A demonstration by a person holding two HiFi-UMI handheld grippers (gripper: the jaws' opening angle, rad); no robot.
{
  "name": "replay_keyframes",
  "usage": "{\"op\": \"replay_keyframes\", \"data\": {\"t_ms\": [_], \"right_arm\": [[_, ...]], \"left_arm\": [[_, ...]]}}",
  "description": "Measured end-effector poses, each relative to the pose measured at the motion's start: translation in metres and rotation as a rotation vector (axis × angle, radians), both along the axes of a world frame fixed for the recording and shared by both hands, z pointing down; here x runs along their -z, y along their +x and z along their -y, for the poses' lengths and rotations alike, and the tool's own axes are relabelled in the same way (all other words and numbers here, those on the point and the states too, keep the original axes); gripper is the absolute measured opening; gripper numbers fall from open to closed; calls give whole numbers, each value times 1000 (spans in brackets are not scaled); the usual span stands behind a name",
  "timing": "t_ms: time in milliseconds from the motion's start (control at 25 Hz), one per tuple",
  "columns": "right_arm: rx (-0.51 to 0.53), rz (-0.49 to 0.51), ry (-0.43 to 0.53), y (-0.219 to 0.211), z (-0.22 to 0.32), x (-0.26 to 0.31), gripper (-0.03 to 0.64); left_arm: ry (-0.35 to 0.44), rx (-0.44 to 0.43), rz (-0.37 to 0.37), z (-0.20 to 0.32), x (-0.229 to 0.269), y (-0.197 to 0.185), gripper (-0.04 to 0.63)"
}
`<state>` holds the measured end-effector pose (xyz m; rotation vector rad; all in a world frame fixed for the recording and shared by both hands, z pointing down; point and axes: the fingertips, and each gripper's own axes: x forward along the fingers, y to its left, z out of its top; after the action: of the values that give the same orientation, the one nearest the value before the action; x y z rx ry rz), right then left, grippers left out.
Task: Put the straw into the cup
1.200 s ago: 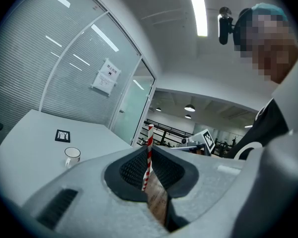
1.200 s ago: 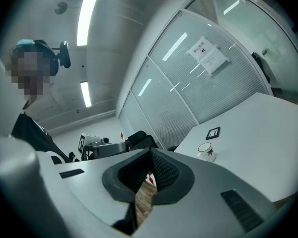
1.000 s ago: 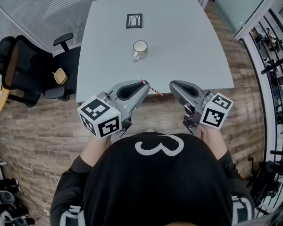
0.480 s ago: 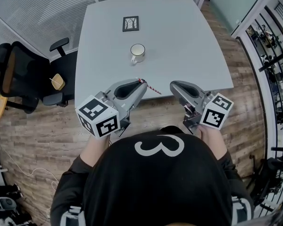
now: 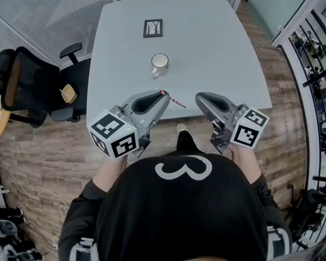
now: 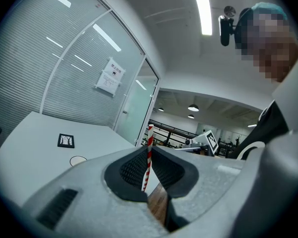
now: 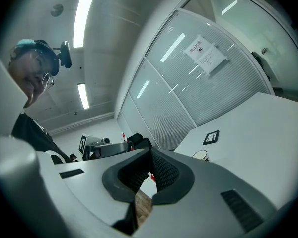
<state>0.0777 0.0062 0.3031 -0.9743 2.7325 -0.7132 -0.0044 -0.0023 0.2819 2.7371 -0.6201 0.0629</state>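
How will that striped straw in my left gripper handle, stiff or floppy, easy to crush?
Probably stiff and light: the straw sticks out straight, unsupported, from the left gripper. It looks thin, so it may kink if jabbed against the cup.

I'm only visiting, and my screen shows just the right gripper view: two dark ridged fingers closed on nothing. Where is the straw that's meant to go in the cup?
Observer: The left gripper has it. In the left gripper view, the red-and-white straw is pinched between its fingers.
Operator: Is it close to the cup?
Observer: Not yet. In the head view the straw is at the near edge of the table, and the white cup stands farther in, apart from it.
Operator: Is anything in the cup already?
Observer: Seen from above, it looks empty.
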Motion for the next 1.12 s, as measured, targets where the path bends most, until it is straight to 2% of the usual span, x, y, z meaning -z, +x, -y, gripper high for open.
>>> {"op": "replay_keyframes", "data": {"t_ms": [440,800,960,1120], "right_arm": [[56,2,-30,4,76,-3,15],[93,-11,-34,7,102,-5,15],[118,-18,-56,8,140,-10,15],[132,-22,-74,6,156,-15,15]], "left_arm": [[-36,56,2,69,-6,6,35],[-43,102,1,93,-9,4,35],[-64,128,-4,133,-14,6,35],[-80,147,-5,152,-20,4,35]]}}
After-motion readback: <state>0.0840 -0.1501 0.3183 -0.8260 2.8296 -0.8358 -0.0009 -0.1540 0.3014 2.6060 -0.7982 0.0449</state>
